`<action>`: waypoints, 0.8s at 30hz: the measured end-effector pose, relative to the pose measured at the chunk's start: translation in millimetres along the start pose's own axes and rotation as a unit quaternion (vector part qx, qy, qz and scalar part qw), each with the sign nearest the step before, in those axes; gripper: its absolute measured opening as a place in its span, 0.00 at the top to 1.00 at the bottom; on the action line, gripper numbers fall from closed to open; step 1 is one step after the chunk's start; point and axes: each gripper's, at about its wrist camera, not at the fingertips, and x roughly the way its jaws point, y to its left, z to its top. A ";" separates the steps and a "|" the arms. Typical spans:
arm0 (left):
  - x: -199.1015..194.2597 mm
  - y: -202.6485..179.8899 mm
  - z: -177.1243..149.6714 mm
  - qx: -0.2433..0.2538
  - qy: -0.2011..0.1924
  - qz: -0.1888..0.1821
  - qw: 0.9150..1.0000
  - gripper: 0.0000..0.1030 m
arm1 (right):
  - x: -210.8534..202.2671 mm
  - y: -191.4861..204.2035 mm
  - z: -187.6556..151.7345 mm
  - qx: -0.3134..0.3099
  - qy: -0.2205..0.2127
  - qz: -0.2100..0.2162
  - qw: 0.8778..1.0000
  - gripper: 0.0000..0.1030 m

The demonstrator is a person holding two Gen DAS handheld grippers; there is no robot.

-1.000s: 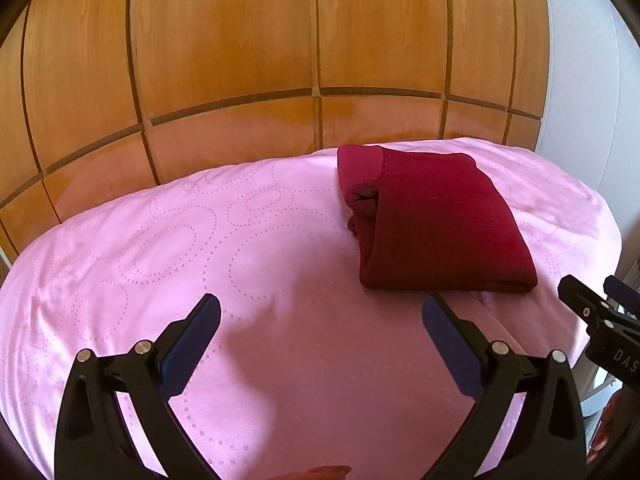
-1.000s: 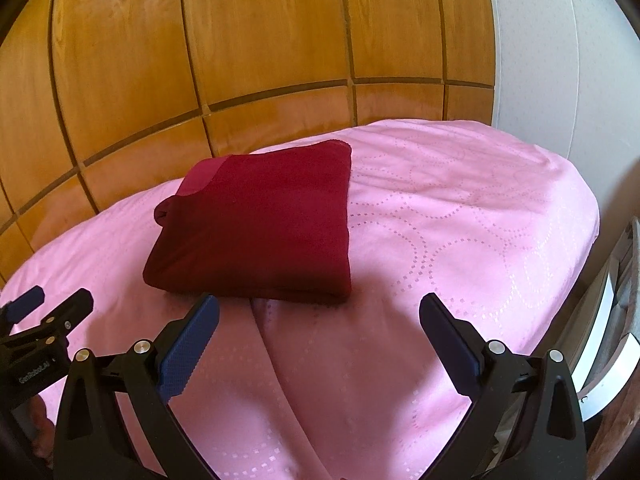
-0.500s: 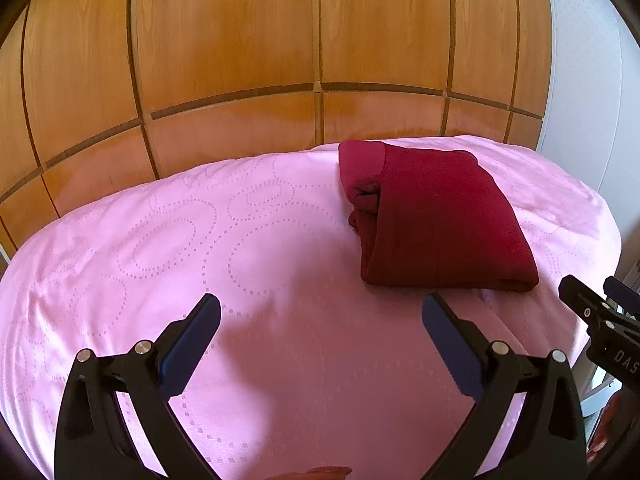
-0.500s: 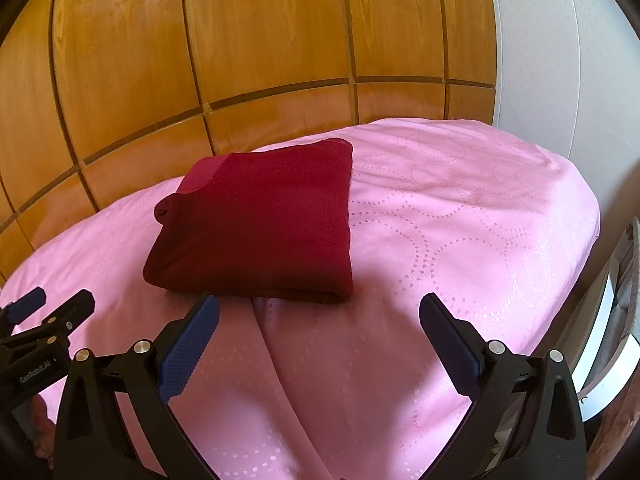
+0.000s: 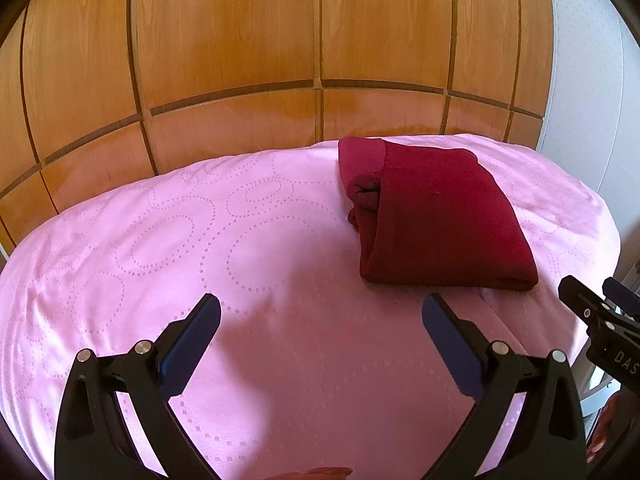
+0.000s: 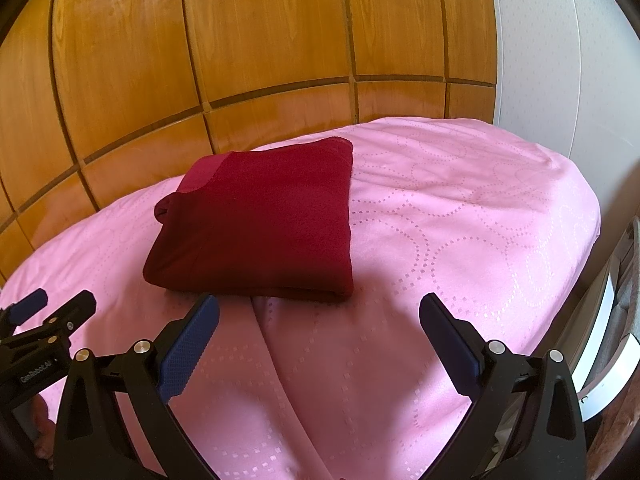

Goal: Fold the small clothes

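The dark red garment (image 6: 256,216) lies folded in a neat block on the pink bed cover (image 6: 460,240), close to the wooden wall (image 6: 240,40). The left gripper (image 5: 320,320) and the right gripper (image 6: 318,312) both hang just in front of the garment, jaws wide, holding nothing. The fold looks done. One loose bit bulges at the garment's left end. To finish well, I would tuck that bit in gently and not drag the block.
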 end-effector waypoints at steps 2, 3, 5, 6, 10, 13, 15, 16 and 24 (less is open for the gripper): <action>0.1 -0.4 -0.6 -0.001 0.001 -0.001 1.000 0.02 | -0.4 0.0 -0.2 0.000 -0.001 0.001 1.000 0.04; 0.3 -0.1 -0.5 -0.001 0.002 -0.001 1.000 0.02 | 0.0 0.0 -0.1 0.000 0.000 0.001 1.000 0.04; 0.7 0.0 -0.6 -0.001 0.004 -0.002 1.000 0.02 | -0.6 0.5 -0.4 0.000 0.000 0.000 1.000 0.04; 0.6 0.1 -0.4 -0.001 0.004 -0.003 1.000 0.02 | -0.9 0.4 -0.6 0.000 0.000 0.000 1.000 0.04; 0.9 -0.4 -0.7 0.001 0.004 -0.003 1.000 0.02 | 0.8 1.0 0.3 0.000 0.001 0.001 1.000 0.04; 0.7 -1.1 -0.9 0.002 0.004 -0.004 1.000 0.02 | 0.3 0.9 0.1 0.000 0.000 0.000 1.000 0.04; 1.1 -1.3 -1.0 0.003 0.005 -0.006 1.000 0.02 | 1.8 0.8 0.6 -0.002 0.002 0.001 1.000 0.04; 1.6 -1.0 -0.6 0.002 0.006 -0.007 1.000 0.02 | 1.0 0.5 0.4 -0.001 0.002 0.001 1.000 0.04; 1.6 -0.2 -0.5 -0.001 0.008 -0.009 1.000 0.02 | 2.5 0.8 -0.3 -0.001 0.003 0.003 1.000 0.04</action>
